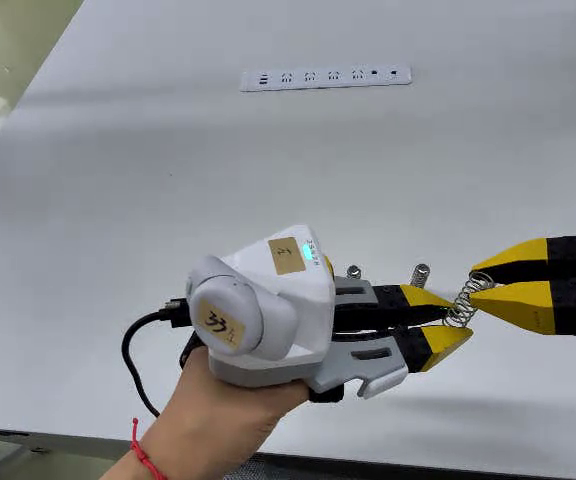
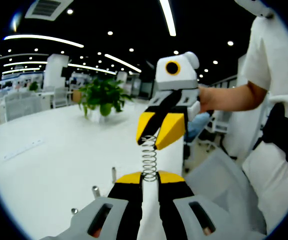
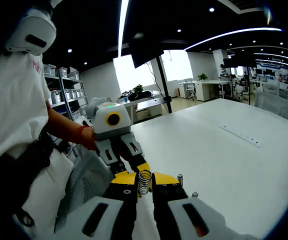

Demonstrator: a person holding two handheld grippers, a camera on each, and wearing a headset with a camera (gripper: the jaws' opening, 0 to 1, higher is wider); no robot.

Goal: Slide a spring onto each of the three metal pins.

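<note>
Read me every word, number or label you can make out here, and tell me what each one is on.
"33": handwritten on the yellow sticker on the back of the left hand-held gripper.
Tan sticker on top of that gripper: one mark, too blurred to read.
Power strip: markings too small to read.

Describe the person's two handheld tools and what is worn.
The left tool has a white and grey housing, black jaws with yellow tips, a tan sticker handwritten 33, a small green light and a black cable at the rear. The right tool has the same yellow-tipped black jaws. A red cord circles the wrist; the top is white, short-sleeved.
</note>
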